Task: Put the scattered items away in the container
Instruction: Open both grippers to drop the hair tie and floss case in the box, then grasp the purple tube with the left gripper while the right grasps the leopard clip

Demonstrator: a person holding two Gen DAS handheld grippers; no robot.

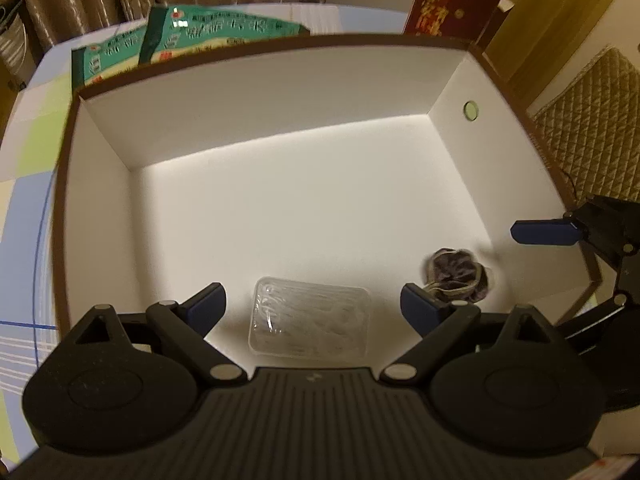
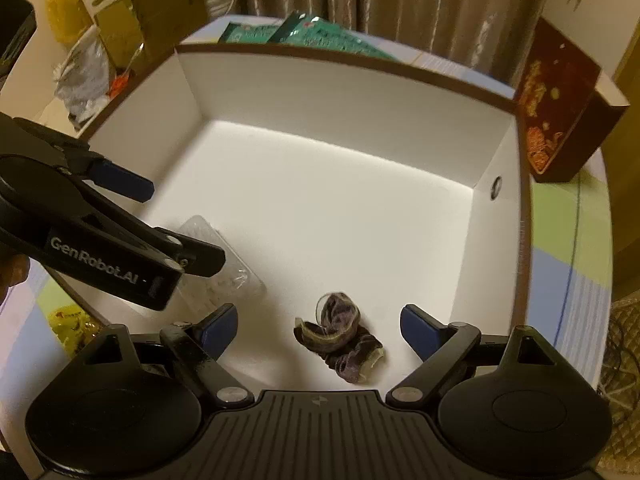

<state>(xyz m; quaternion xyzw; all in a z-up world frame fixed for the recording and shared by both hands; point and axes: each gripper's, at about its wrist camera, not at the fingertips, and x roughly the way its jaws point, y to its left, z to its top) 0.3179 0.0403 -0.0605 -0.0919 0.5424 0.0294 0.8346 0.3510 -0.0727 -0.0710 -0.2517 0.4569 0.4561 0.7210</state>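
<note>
Both the left tongs [image 1: 312,306] and right tongs [image 2: 318,328] gape empty above the white box [image 1: 280,92]; clear case [image 1: 310,322] and dark cloth bundle [image 2: 340,336] lie near its front wall, floor beyond bare, patterned counter [image 1: 36,152] around

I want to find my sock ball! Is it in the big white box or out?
In. The rolled dark sock lies on the box floor, between its white walls, beside a clear plastic case.
</note>
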